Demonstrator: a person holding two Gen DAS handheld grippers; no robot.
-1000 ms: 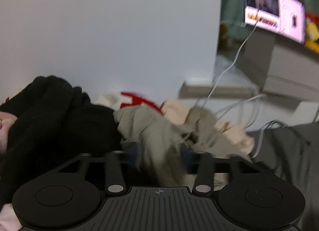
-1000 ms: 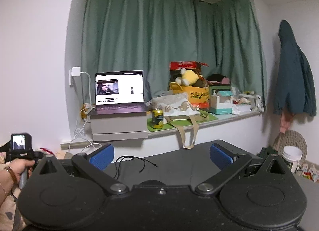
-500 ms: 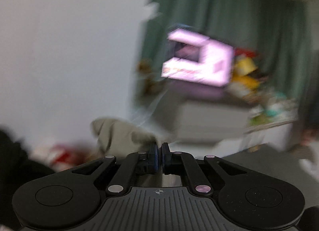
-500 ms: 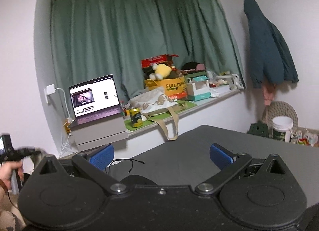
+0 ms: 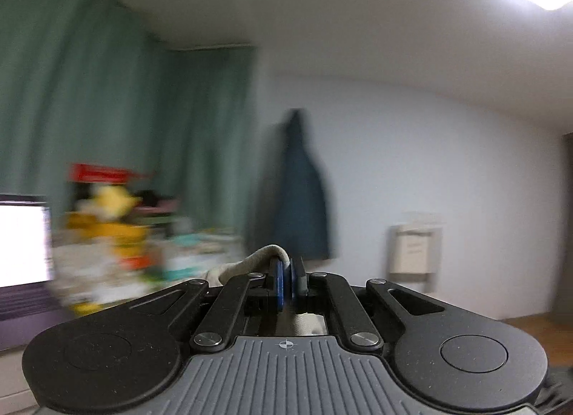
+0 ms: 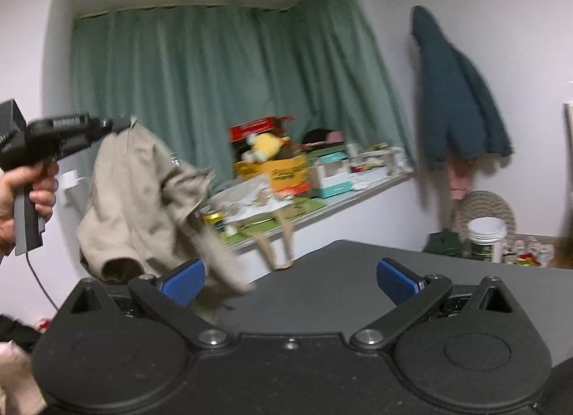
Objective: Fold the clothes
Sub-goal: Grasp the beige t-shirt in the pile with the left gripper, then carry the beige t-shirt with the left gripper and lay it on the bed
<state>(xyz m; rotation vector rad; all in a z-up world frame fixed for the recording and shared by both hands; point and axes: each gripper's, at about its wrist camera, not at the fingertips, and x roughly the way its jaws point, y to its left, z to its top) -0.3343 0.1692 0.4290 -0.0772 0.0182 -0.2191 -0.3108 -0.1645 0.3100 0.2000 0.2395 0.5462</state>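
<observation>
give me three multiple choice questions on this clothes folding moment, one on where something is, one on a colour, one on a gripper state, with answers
1. Where is the beige garment?
A. flat on the dark surface
B. hanging in the air from the left gripper
C. on the wall hook

2. What colour are the curtains?
A. green
B. red
C. white

3. How does the right gripper stand?
A. shut on the garment
B. shut on nothing
C. open, holding nothing

Answers:
1 B: the right wrist view shows the cloth dangling from the tip of the left gripper above the dark surface.
2 A: green folds fill the window bay.
3 C: its blue pads stand wide apart with nothing between them.
</observation>
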